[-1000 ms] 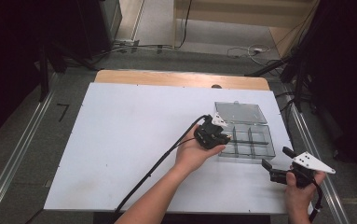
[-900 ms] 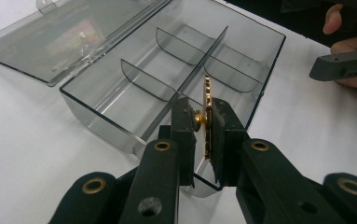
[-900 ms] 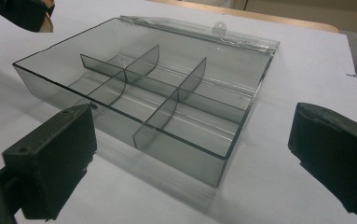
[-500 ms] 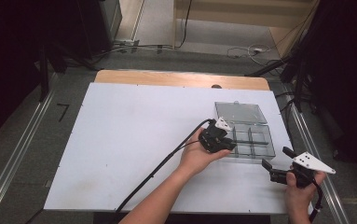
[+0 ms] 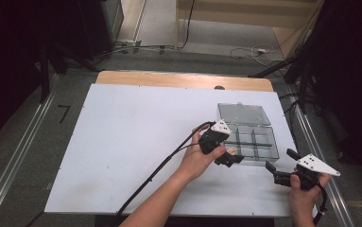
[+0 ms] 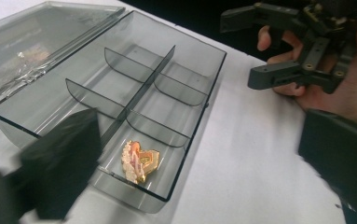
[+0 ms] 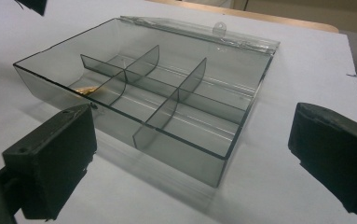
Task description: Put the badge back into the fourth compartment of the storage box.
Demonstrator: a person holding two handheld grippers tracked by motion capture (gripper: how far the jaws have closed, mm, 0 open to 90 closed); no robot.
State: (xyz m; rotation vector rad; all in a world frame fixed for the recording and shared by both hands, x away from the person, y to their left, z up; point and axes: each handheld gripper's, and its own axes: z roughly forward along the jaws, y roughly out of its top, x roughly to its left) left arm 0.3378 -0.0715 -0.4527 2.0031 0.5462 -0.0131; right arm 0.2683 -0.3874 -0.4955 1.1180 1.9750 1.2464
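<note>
Badge in box, grippers empty

Box [image 5: 253,142] lies open at 3 o'clock on the table [image 5: 122,142], a gold badge [image 6: 139,161] in its corner compartment. Left gripper [image 5: 230,159] hovers at that corner, jaws spread. Right gripper [image 5: 279,166] sits at 4 o'clock, jaws apart, holding nothing.

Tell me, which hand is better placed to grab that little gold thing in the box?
Probably left: the left gripper hangs open beside the corner compartment holding the gold trinket; the right gripper stands off from the box.
</note>
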